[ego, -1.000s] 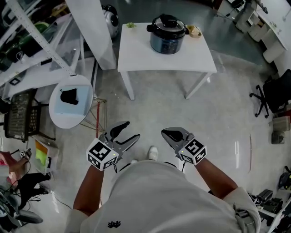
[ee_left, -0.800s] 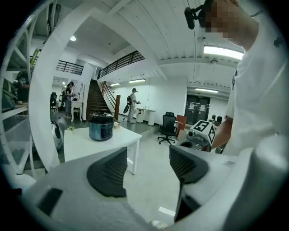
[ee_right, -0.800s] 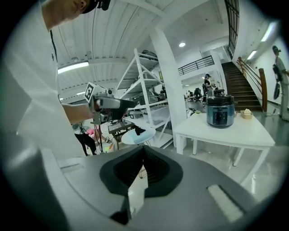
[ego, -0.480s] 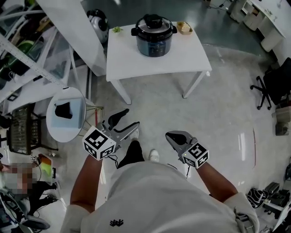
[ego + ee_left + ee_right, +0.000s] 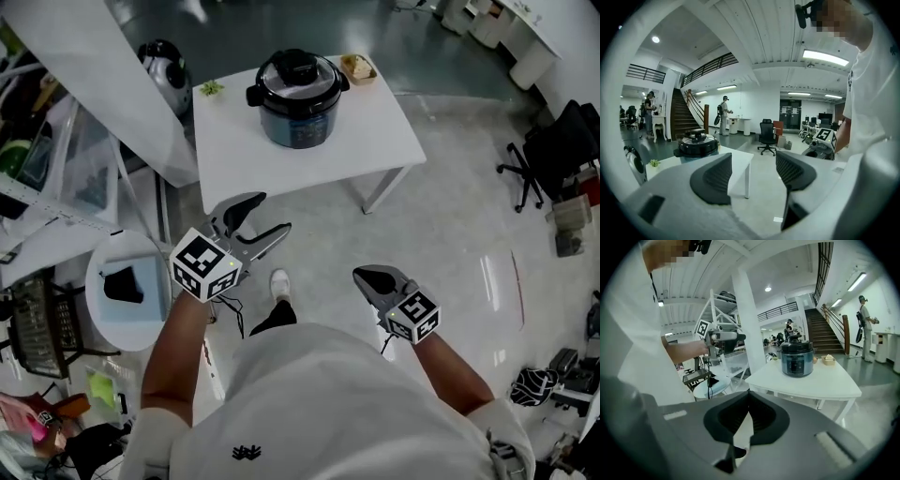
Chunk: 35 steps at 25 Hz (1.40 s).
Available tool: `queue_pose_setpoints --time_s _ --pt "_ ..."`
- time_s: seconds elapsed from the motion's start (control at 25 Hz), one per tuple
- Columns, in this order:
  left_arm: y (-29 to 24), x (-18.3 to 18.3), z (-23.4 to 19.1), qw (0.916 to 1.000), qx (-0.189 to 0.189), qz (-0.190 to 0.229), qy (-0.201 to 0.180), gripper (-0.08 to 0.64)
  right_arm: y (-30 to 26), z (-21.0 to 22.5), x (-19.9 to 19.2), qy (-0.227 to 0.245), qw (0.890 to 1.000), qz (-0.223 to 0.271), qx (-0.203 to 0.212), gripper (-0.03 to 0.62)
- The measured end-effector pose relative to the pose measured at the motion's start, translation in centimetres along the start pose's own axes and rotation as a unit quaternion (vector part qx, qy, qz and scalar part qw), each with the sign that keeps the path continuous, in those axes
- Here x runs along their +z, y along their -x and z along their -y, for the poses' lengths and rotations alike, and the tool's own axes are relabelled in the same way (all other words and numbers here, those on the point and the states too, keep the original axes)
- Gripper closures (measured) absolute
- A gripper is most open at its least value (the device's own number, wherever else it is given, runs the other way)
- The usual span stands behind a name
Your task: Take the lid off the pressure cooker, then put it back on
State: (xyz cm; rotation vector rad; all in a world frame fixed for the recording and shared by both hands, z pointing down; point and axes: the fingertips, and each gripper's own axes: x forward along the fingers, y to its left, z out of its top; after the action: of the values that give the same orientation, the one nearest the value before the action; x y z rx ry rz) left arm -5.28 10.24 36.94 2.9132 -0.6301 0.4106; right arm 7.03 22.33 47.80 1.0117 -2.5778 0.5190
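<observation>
The dark pressure cooker (image 5: 298,98) stands on a white table (image 5: 375,141) ahead of me, and its black lid (image 5: 298,73) sits on top. In the left gripper view the cooker (image 5: 697,144) shows beyond the left jaw. It stands farther off, at centre right, in the right gripper view (image 5: 797,358). My left gripper (image 5: 255,223) hangs over the floor short of the table's front edge. Its jaws are opening and nothing is between them. My right gripper (image 5: 373,278) is lower and nearer my body, shut and empty.
A small basket (image 5: 358,67) and a little green plant (image 5: 212,88) sit at the table's back. A round side table (image 5: 127,286) and metal shelving (image 5: 56,141) are on my left. A big white column (image 5: 103,66) rises beside the table. An office chair (image 5: 539,155) stands at right.
The table and cooker have come nearer and slid left in the head view. My left gripper has risen and moved forward with wider jaws. The right gripper stays shut.
</observation>
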Motion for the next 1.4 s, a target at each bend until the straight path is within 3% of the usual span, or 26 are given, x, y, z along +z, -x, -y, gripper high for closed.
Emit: queue_pose_setpoints --time_s 0.28,0.6,1.0,1.4 --pt "-3.0 2.3 -9.6 0.999 -0.038 -0.001 -0.022 0.216 -7.0 3.7 4.6 -0.015 0.999 0.004 -0.029 0.578" --pt "-6.0 3.3 -16.5 0.9977 -0.059 -0.002 -0.034 0.215 -11.8 5.9 7.9 -0.013 0.999 0.002 -0.044 0.578" --pt "-12.4 5.4 -23.5 0.9989 -0.025 -0.009 -0.04 0.215 -14.1 12.8 9.6 -0.008 1.0 -0.007 -0.016 0.578" --pt "-20.4 7.0 -30.1 0.9969 0.022 -0.052 -0.055 0.212 -14.1 23.0 13.2 0.013 1.0 -0.002 0.017 0.578"
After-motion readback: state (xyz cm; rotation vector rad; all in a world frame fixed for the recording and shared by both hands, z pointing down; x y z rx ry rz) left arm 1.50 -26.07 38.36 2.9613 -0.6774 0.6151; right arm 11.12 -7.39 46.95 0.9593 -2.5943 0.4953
